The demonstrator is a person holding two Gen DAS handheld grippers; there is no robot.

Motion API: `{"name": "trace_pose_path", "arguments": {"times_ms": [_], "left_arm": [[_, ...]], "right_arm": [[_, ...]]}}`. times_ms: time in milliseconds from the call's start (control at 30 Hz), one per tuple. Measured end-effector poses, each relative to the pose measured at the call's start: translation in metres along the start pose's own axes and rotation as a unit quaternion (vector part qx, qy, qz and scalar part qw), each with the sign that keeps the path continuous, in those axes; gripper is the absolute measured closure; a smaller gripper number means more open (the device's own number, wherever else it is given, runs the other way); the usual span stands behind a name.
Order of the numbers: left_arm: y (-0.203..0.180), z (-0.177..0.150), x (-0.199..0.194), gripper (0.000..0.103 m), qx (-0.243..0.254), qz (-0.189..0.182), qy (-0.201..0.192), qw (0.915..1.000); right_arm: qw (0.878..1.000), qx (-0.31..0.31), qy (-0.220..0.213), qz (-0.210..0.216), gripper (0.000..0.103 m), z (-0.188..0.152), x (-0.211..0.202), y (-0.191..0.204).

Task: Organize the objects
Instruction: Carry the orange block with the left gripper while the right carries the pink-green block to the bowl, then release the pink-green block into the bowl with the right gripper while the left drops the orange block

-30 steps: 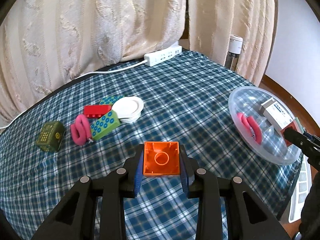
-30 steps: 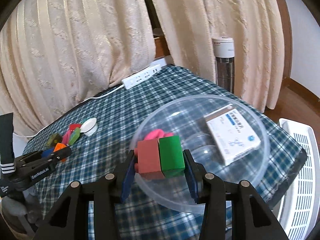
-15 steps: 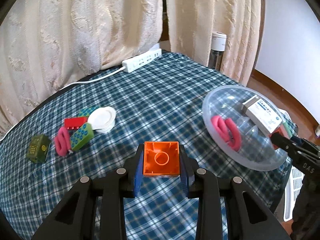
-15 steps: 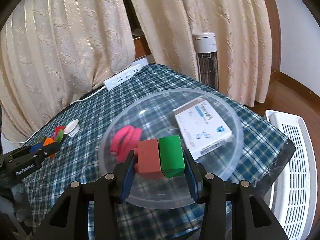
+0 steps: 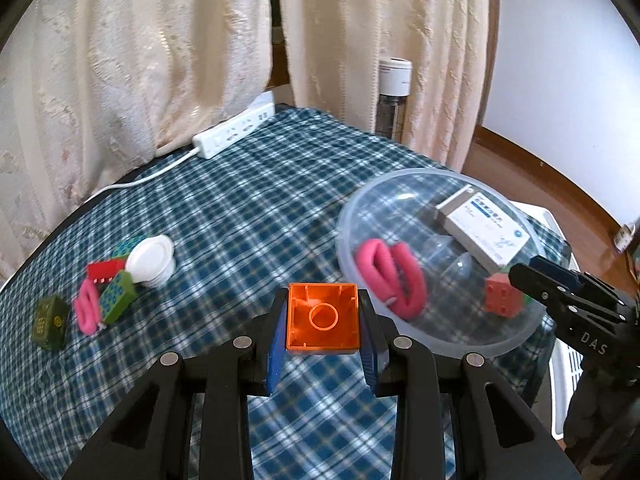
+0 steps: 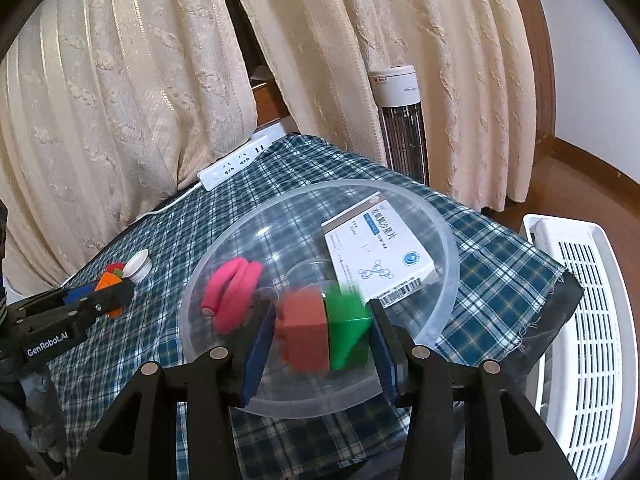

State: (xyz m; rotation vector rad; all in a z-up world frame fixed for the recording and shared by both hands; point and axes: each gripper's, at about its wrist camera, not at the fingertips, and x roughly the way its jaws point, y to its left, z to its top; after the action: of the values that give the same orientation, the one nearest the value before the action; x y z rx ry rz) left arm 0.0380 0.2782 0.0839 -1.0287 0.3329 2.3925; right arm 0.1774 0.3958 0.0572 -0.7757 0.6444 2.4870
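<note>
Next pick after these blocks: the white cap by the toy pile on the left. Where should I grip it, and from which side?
Grip the white cap across its round body under the wide flange, coming from above on its open right side. A red brick and a green studded block crowd its left, so jaws fit best front to back.
</note>
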Motion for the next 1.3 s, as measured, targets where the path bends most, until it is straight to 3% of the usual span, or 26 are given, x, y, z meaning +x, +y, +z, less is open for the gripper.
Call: {"name": "trace_pose_path", "arguments": {"times_ms": [733,867,933,1300], "left_arm": [[-0.054,0.022,0.028,0.070,0.026,-0.113,0.034,0.9926],[-0.056,0.026,0.030,0.065,0.016,-0.133,0.036,0.9903],[-0.052,0.027,0.030,0.052,0.008,-0.135,0.033,0.9903],[-0.036,0.019,0.021,0.051,0.007,-0.093,0.014,0.9955]], "right_arm": [[1.000,0.018,-0.005,0.005,0.054,0.003,0.000,-0.018],[1.000,0.019,-0.004,0.004,0.054,0.004,0.001,-0.018],[1.000,0.020,-0.003,0.004,0.054,0.004,0.002,-0.018],[1.000,0.015,-0.004,0.006,0.054,0.005,0.005,-0.005]]}}
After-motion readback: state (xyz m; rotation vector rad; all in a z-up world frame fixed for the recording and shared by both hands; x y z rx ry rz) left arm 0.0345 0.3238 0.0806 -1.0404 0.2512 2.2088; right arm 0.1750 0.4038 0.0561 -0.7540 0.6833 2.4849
